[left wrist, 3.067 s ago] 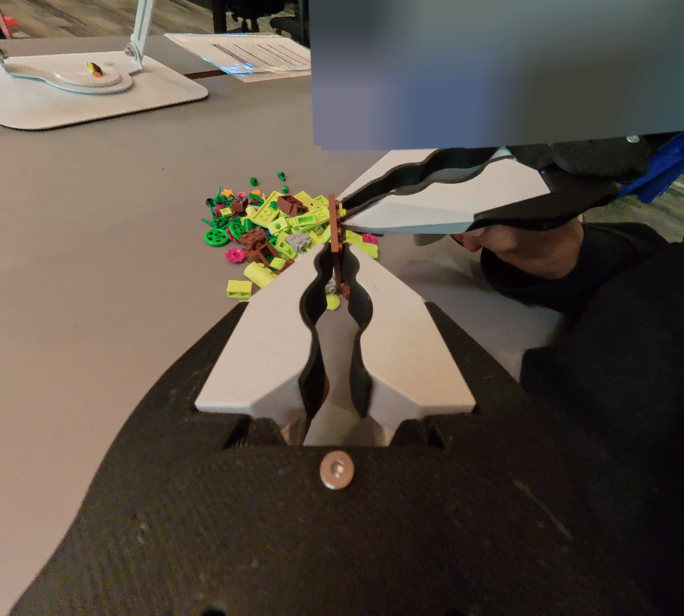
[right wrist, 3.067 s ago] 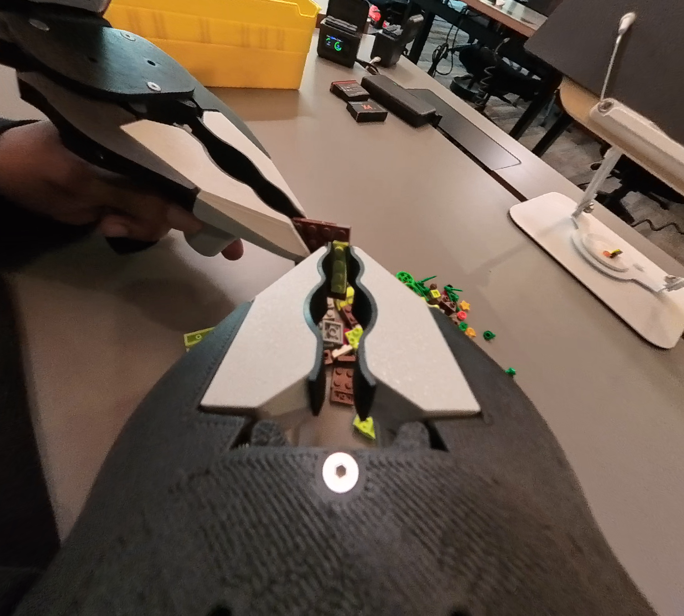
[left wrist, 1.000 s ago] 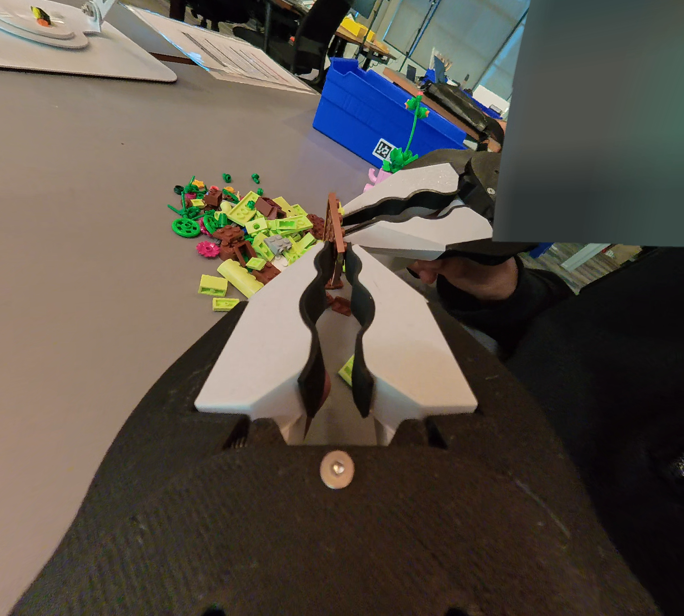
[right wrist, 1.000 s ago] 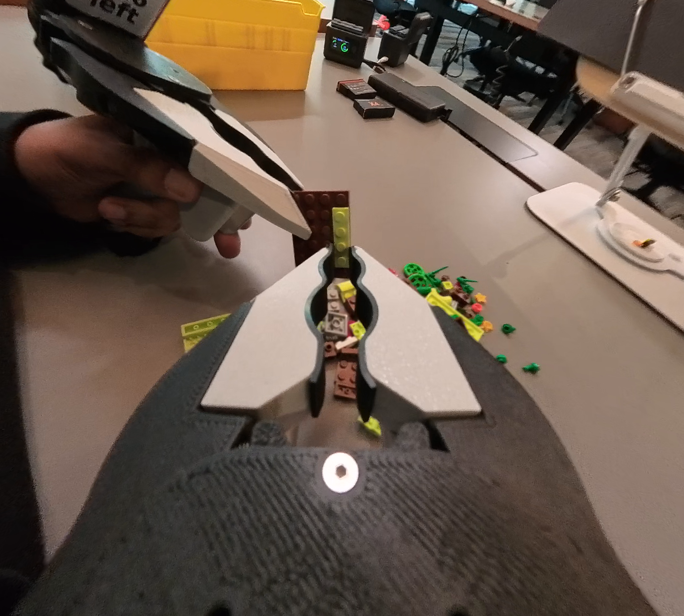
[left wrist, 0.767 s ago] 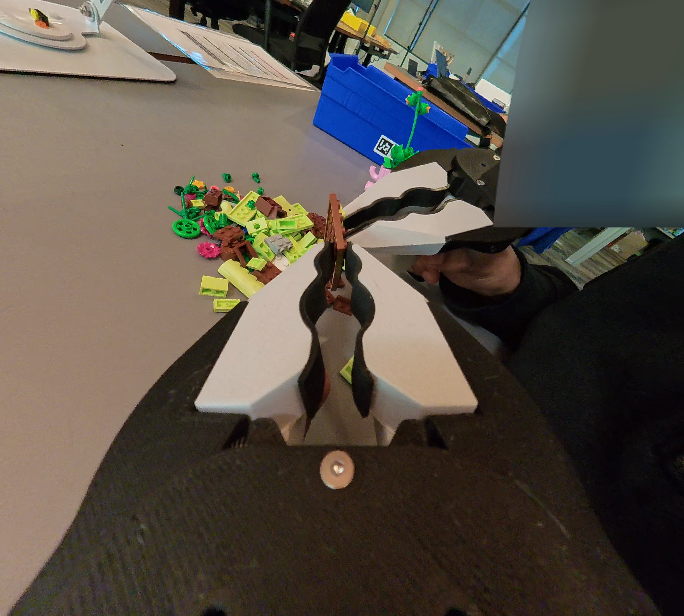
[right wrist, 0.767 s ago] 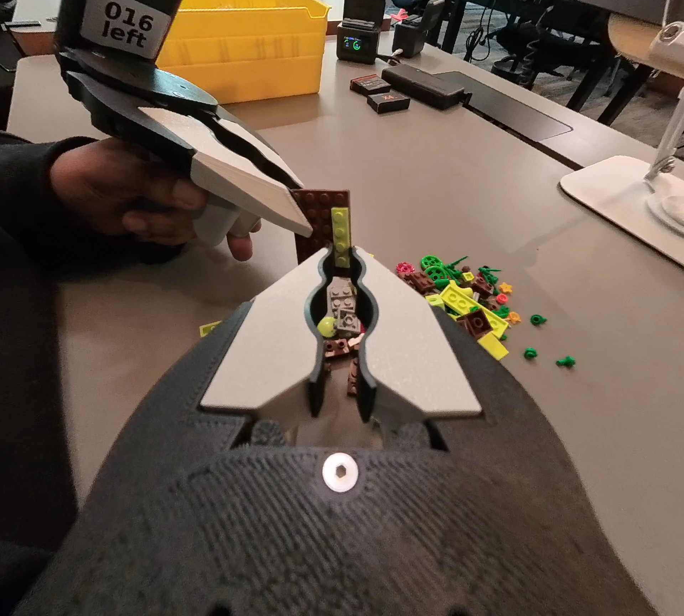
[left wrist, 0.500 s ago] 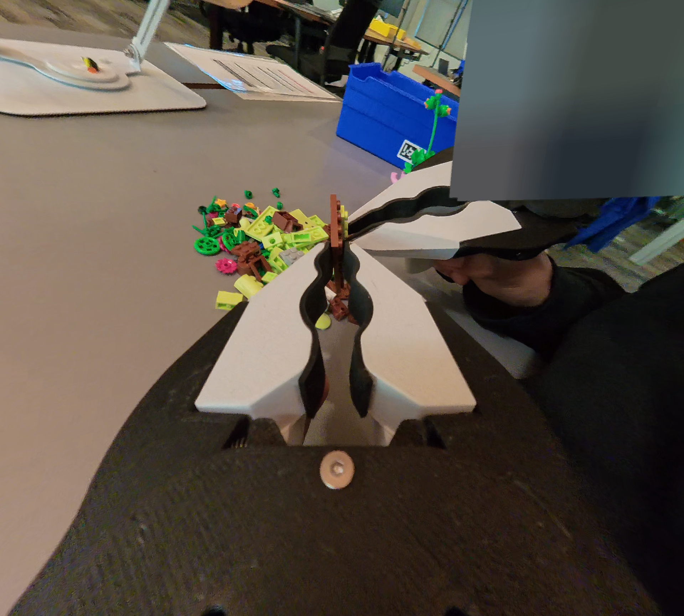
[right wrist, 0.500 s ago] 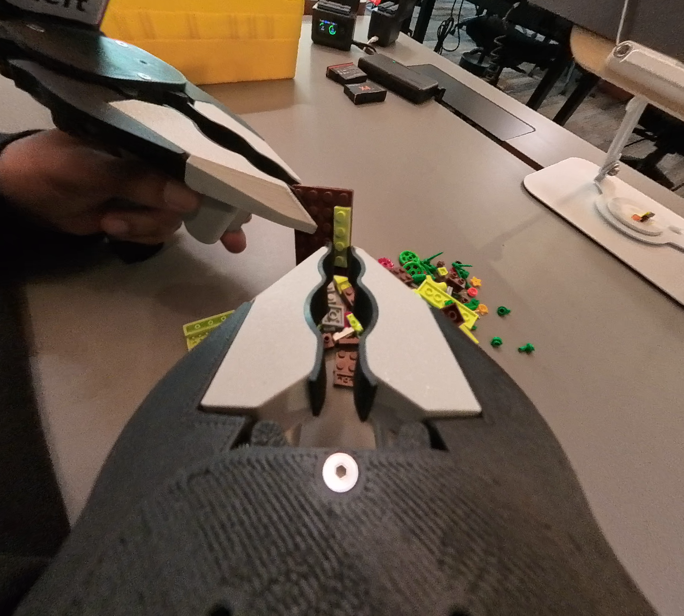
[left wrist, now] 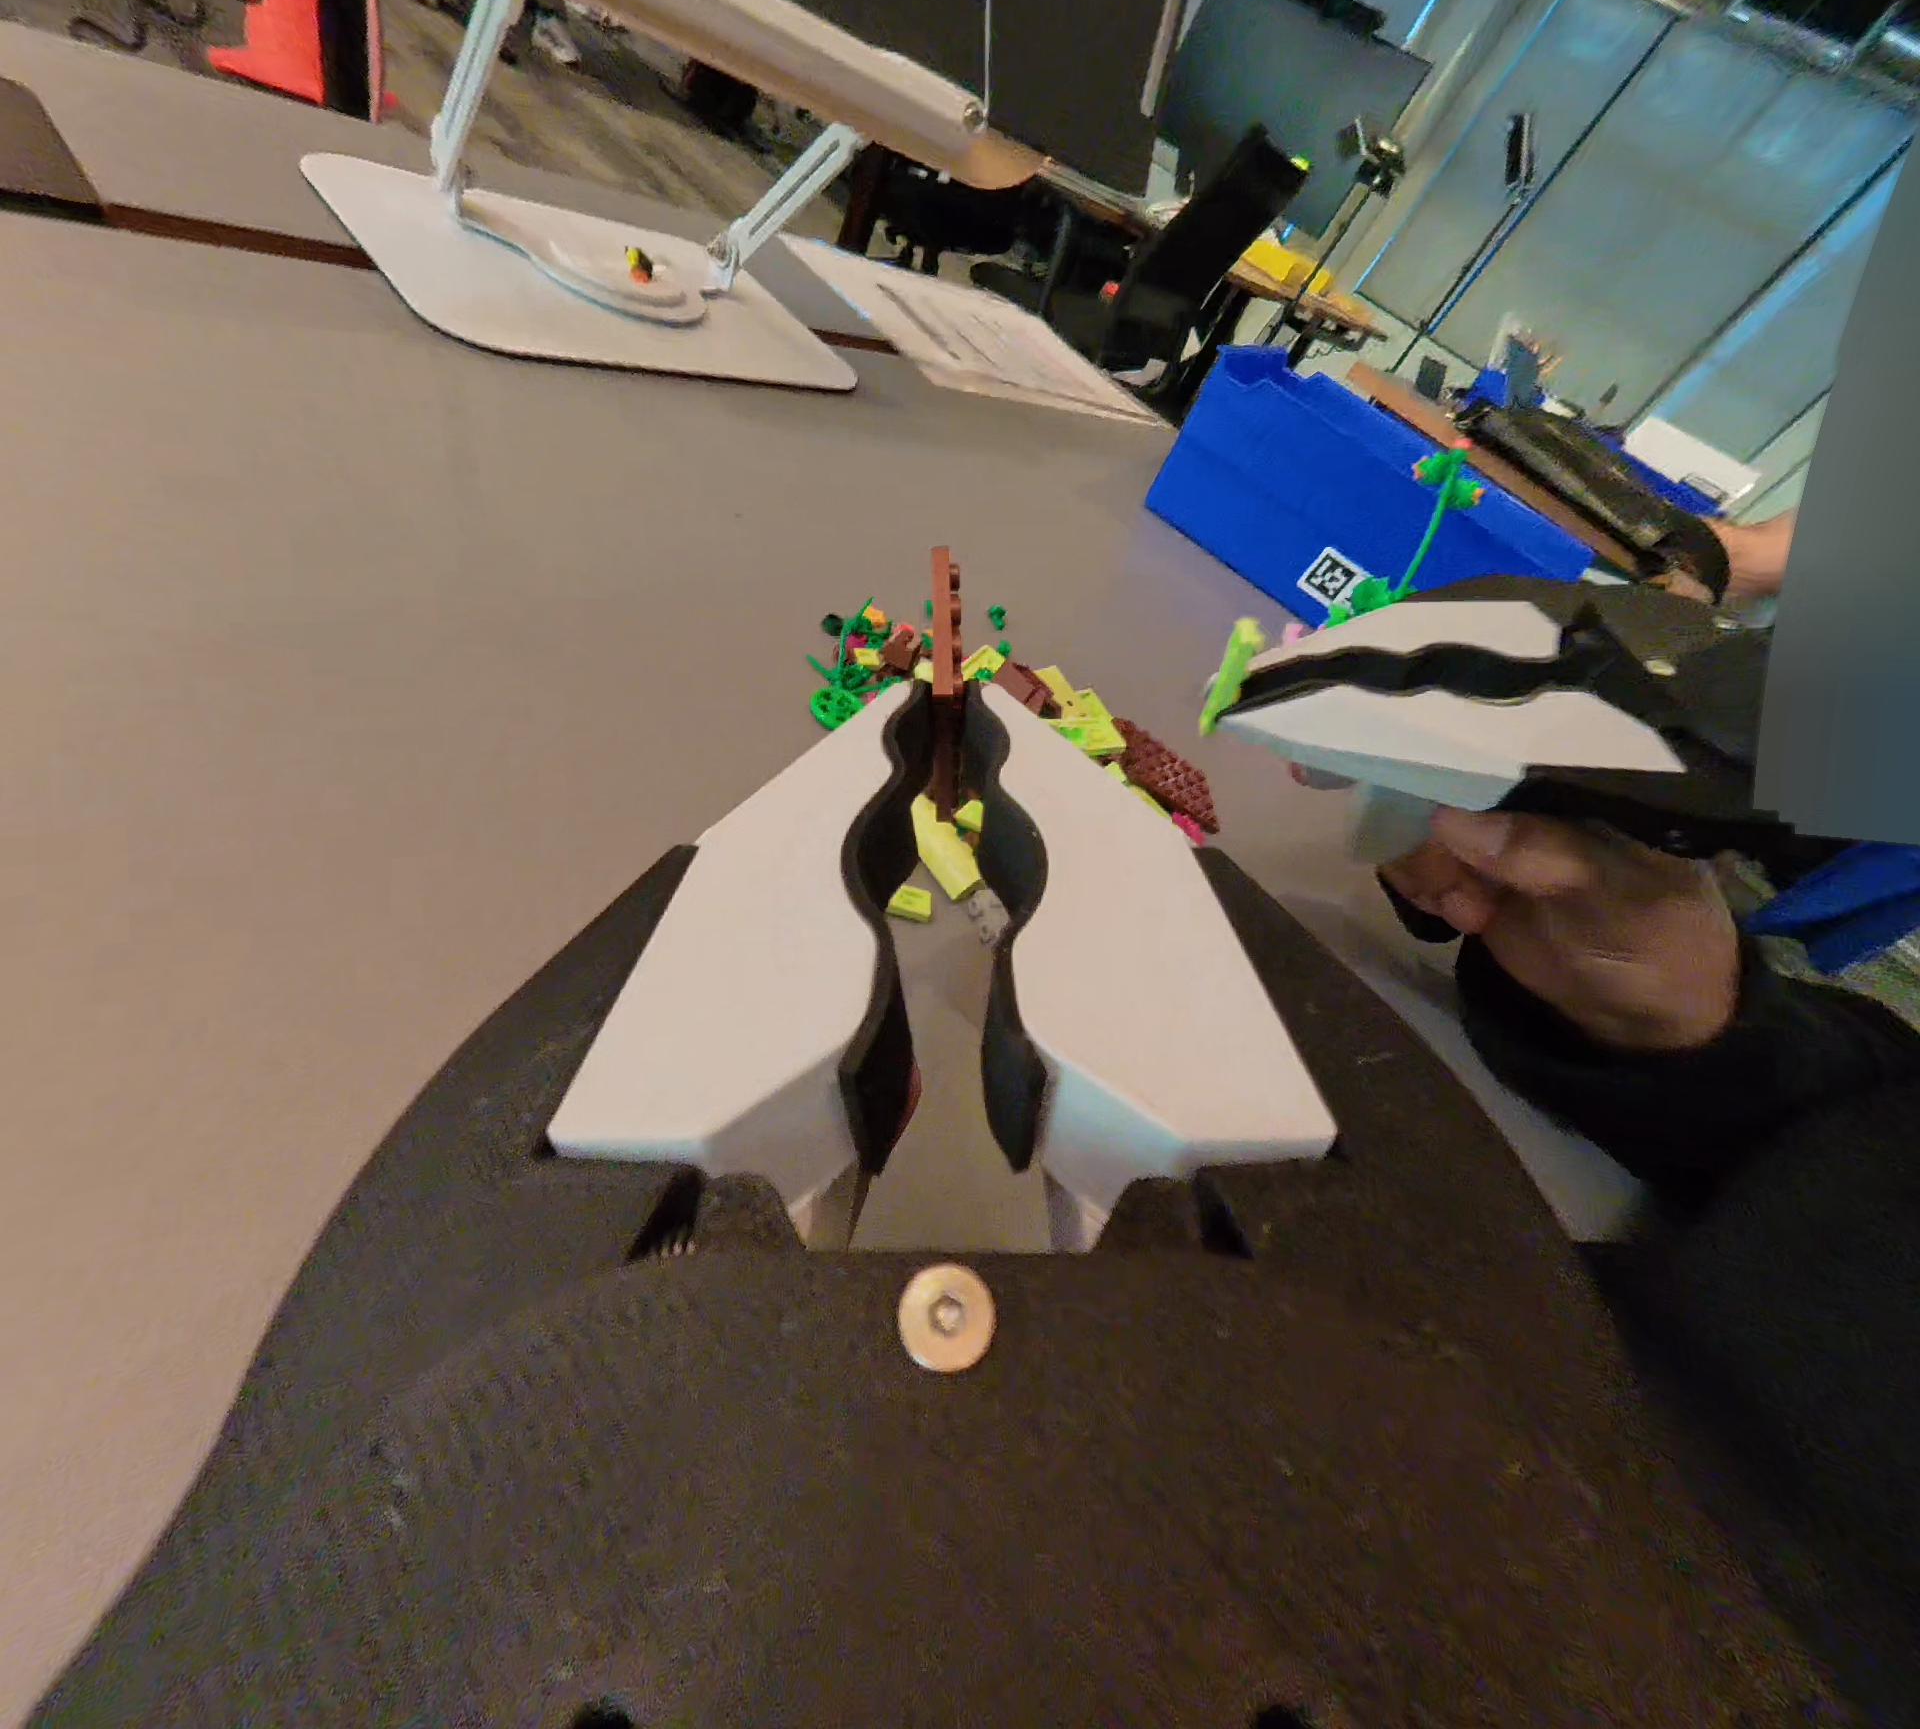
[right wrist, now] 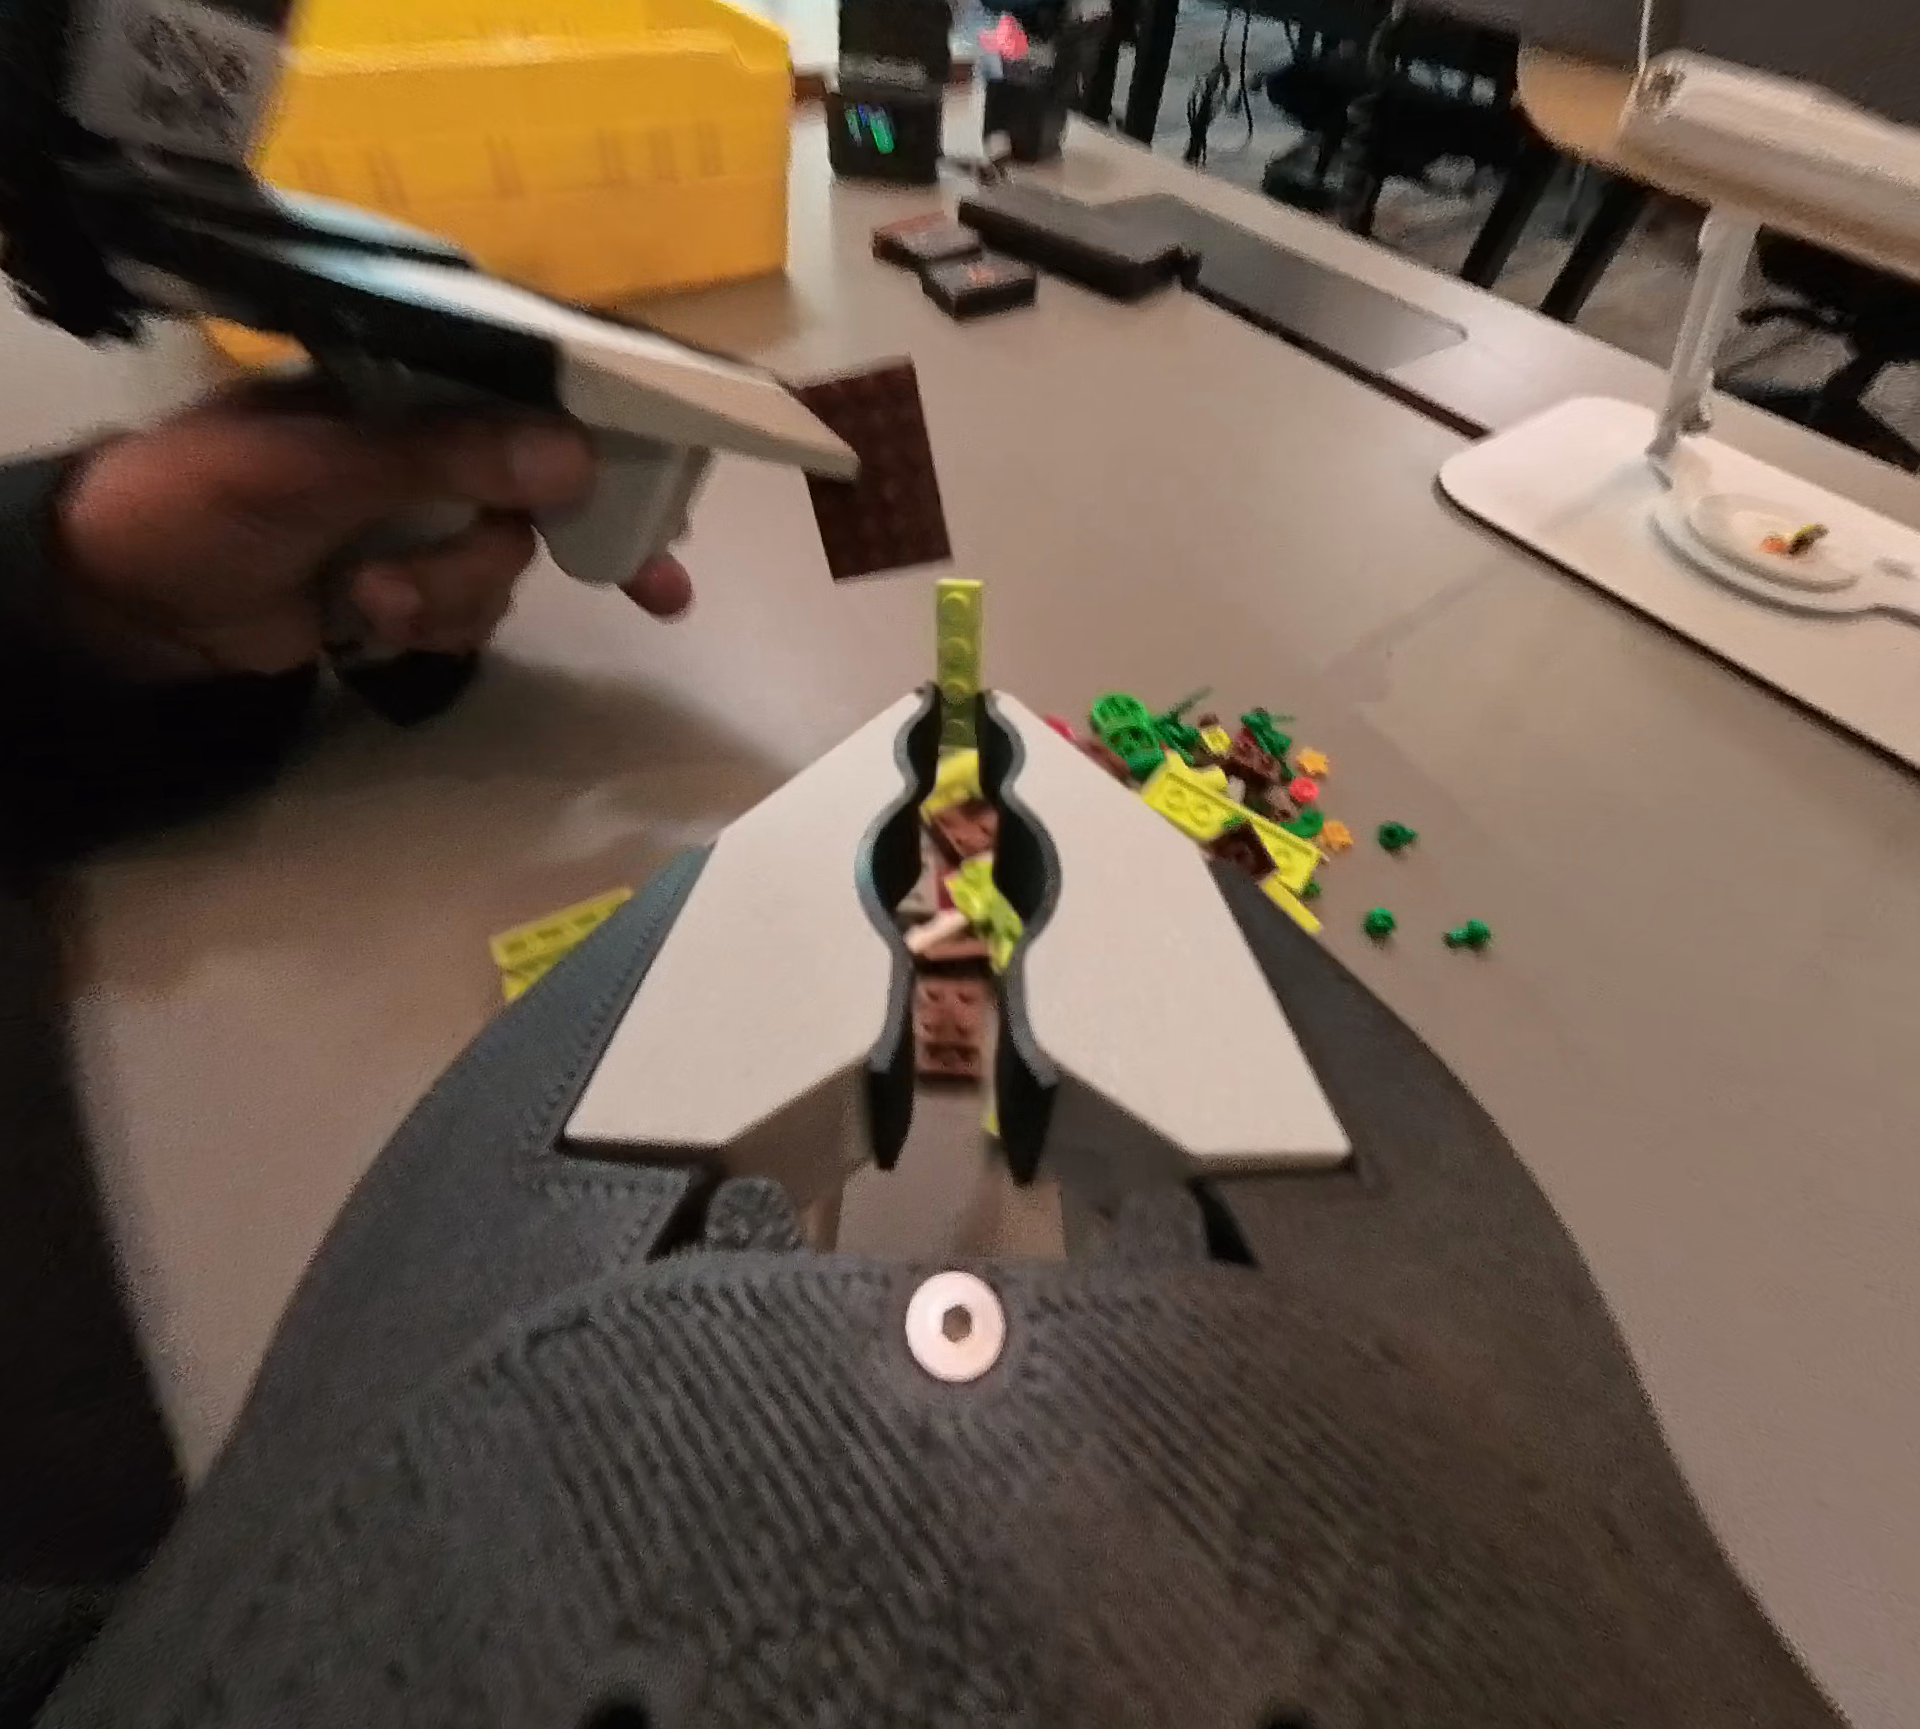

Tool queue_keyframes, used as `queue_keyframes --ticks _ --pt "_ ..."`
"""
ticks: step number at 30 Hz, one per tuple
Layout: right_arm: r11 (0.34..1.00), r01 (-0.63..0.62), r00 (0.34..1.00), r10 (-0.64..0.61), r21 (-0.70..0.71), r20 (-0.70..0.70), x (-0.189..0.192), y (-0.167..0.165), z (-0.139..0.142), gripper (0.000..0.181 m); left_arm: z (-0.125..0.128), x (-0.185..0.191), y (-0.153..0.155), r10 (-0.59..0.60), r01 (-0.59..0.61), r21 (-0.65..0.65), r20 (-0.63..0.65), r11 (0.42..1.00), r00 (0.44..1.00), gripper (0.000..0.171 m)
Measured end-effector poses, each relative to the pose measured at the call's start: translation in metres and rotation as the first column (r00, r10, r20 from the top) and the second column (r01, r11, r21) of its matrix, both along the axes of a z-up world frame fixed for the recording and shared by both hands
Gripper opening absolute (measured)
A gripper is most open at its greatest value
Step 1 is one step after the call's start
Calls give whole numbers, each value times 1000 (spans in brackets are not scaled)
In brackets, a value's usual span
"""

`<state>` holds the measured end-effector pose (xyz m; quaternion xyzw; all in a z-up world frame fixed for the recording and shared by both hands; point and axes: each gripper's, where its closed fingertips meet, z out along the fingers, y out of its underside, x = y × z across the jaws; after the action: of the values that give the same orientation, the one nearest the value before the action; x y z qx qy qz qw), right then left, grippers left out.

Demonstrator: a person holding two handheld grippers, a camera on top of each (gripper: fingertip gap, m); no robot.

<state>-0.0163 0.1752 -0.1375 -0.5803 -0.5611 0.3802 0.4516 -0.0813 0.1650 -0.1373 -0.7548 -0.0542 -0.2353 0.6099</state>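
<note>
My left gripper (left wrist: 943, 700) is shut on a brown studded plate (left wrist: 943, 630), held upright edge-on above the table. The plate shows flat-faced in the right wrist view (right wrist: 878, 474), at the tip of the left gripper (right wrist: 831, 453). My right gripper (right wrist: 958, 703) is shut on a narrow lime-green plate (right wrist: 958, 640) that stands upright, just below and right of the brown plate and apart from it. In the left wrist view the right gripper (left wrist: 1221, 703) holds the lime plate (left wrist: 1231, 666) off to the right. A pile of small green, lime and brown bricks (left wrist: 1039, 692) lies beneath.
The grey table (left wrist: 364, 640) bears a white lamp base (left wrist: 582, 297), paper sheets (left wrist: 977, 339) and a blue bin (left wrist: 1340, 495). In the right wrist view there are a yellow bin (right wrist: 520, 121), black devices (right wrist: 1081, 235) and a loose lime plate (right wrist: 551, 936). One gripper's finger ends stand about 7 cm off the other's.
The lime plate was pressed against the brown plate's face; now the two grippers have pulled apart, each keeping its own piece. The left gripper has lifted and the right wrist view is motion-blurred.
</note>
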Motion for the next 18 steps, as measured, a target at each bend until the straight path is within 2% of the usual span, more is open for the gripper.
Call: queue_keyframes --ticks 3,5,9,12,18 --pt "998 54 988 -58 30 144 5 20 -30 5 3 7 2 -39 38 14 16 999 999 1" --pt "997 80 978 -82 14 191 8 28 -41 6 2 13 2 -83 82 20 53 996 995 1" --pt "991 129 985 -132 36 109 10 39 -26 15 0 17 0 -107 107 9 41 994 993 1" --pt "988 154 985 -153 1 73 14 46 -21 22 -1 20 -1 -126 126 5 35 992 991 1" --pt "987 158 987 -158 -34 -8 20 51 -6 23 -8 30 8 -207 211 -44 90 976 974 1"
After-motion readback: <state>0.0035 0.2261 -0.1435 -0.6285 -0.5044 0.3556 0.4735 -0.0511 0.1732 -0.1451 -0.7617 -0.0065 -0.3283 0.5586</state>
